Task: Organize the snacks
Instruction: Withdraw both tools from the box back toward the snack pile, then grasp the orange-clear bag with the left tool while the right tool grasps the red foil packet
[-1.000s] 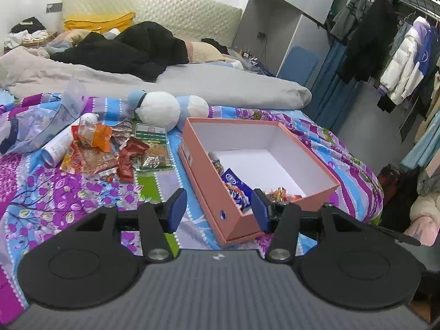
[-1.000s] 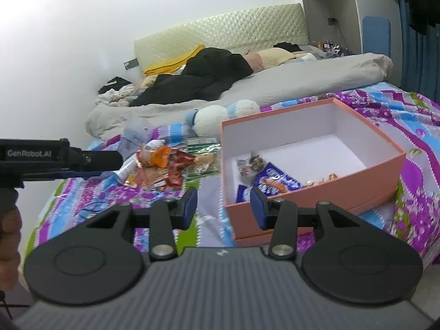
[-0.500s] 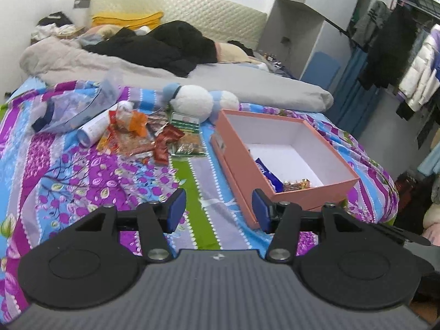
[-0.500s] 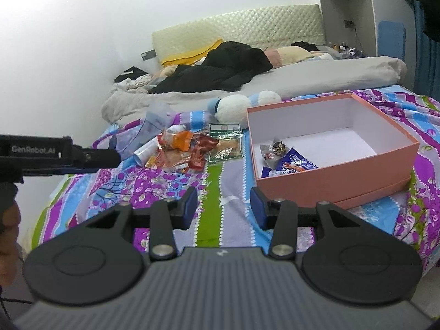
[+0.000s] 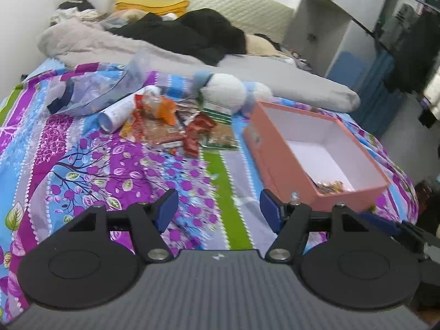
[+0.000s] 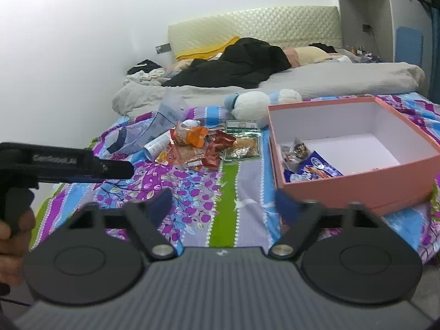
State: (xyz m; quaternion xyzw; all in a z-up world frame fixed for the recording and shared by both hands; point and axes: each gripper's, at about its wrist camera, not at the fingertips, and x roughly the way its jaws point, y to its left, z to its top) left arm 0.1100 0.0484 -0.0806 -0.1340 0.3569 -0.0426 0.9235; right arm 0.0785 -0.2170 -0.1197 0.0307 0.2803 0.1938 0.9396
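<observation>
A heap of snack packets [image 5: 170, 126] [image 6: 200, 147] lies on the patterned bedspread, left of an open salmon-pink box [image 5: 283, 154] [image 6: 354, 187]. A blue packet [image 6: 316, 167] and some wrapped sweets [image 5: 330, 185] lie inside the box. My left gripper [image 5: 218, 210] hovers over the bedspread in front of the heap, its jaws opening with nothing between them. My right gripper [image 6: 224, 205] hangs near the box's front left corner, jaws opening and blurred, nothing between them. In the right wrist view, the left gripper's body [image 6: 68, 163] and a hand [image 6: 13, 236] show at the left edge.
A white tube [image 5: 118, 111] and a clear plastic bag [image 5: 96, 93] lie left of the heap. A white-and-blue plush toy [image 5: 228, 92] sits behind it. Grey bedding and dark clothes [image 5: 187, 35] fill the far bed. Hanging clothes [image 5: 412, 55] stand at right.
Both grippers have spread their jaws wider, the right one sharply. Both have drifted left, away from the box and toward the snack heap, and the left gripper has sunk lower.
</observation>
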